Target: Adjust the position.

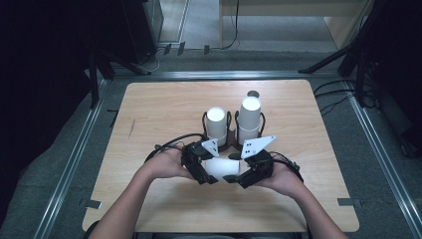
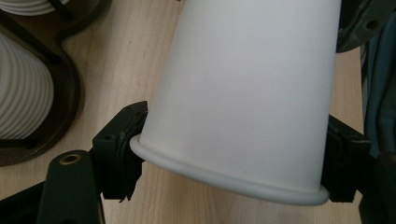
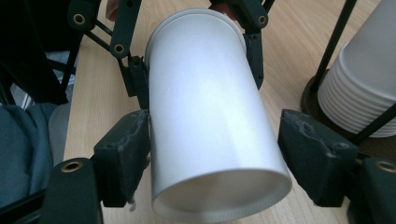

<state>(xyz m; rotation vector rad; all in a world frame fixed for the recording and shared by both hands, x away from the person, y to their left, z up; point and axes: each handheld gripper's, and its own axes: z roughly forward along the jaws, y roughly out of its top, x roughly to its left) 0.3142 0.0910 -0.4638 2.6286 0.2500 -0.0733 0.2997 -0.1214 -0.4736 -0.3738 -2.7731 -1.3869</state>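
The white paper cup (image 1: 222, 168) lies on its side just above the near middle of the worktop (image 1: 149, 109), held between the two grippers, with its long axis running left to right between the person's hands. That axis is what the coming move turns on: the rolled rim end points toward the left gripper (image 1: 205, 175) and the closed base end toward the right gripper (image 1: 234, 178).

In the left gripper view the cup (image 2: 243, 98) sits with its rim squeezed between the two black jaws — both pads touch the rim, so the left jaws are clenched on the cup. In the right gripper view the cup (image 3: 210, 116) runs away from the camera, base end nearest. The left-hand pad of those jaws touches the cup wall, while the other pad stands apart from it with worktop showing in the gap, so the right jaws look released around the base — not gripping.

Behind the hands stand two stacks of cups, base up, in a black wire holder (image 1: 232, 140): the shorter stack (image 1: 217, 124) at left, the taller stack (image 1: 250, 117) at right. Judging by this, the held cup would need its axis swung upright, rim downward, to go onto a stack.
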